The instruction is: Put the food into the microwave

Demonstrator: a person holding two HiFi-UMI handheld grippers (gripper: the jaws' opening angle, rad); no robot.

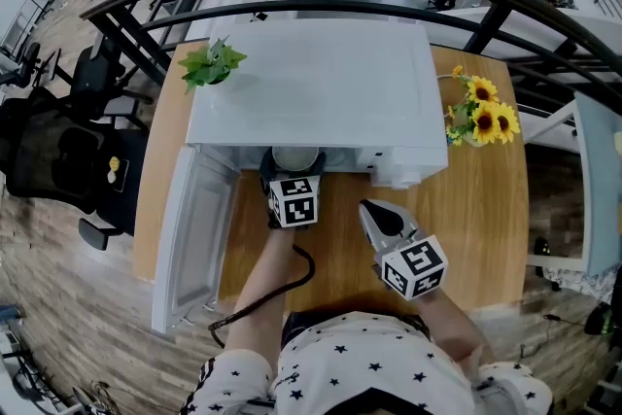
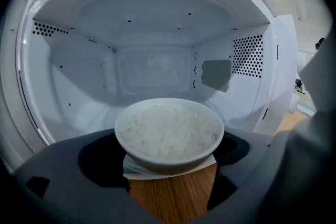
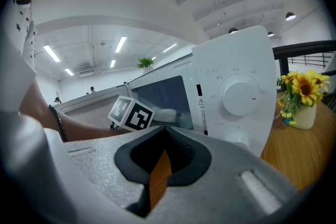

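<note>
**Head view and both gripper views, one moment.** We saw a white box-shaped microwave oven [image 1: 311,87] standing on a light-brown wooden desk [image 1: 486,209] at the centre of the head view. Its white glazed door [image 1: 190,238] was swung fully open toward the lower left of the frame.

The left tool [image 1: 293,175] reached to the oven's mouth, just below the frame's centre. Its dark jaws were spread to a bowl's width and closed against the two sides of a round white ceramic bowl of cooked white rice [image 2: 168,134]. In the left gripper view the bowl sat upright in the lower middle of the frame. The pale oven cavity [image 2: 157,60] opened behind it, and bare desk wood showed beneath its near edge. We could not tell whether the bowl's base rested on the oven floor.

The right tool [image 3: 160,165] hung over the desk at the lower right of the head view, apart from the oven. Its grey jaws were drawn almost together with only a thin slit left between them, and they gripped nothing.

In the right gripper view the oven's white control panel with two round dials [image 3: 239,97] filled the right of centre. A small green potted plant [image 1: 214,63] stood on the oven's top at upper left. A vase of yellow sunflowers [image 1: 481,117] stood on the desk just beside the oven's right side.
</note>
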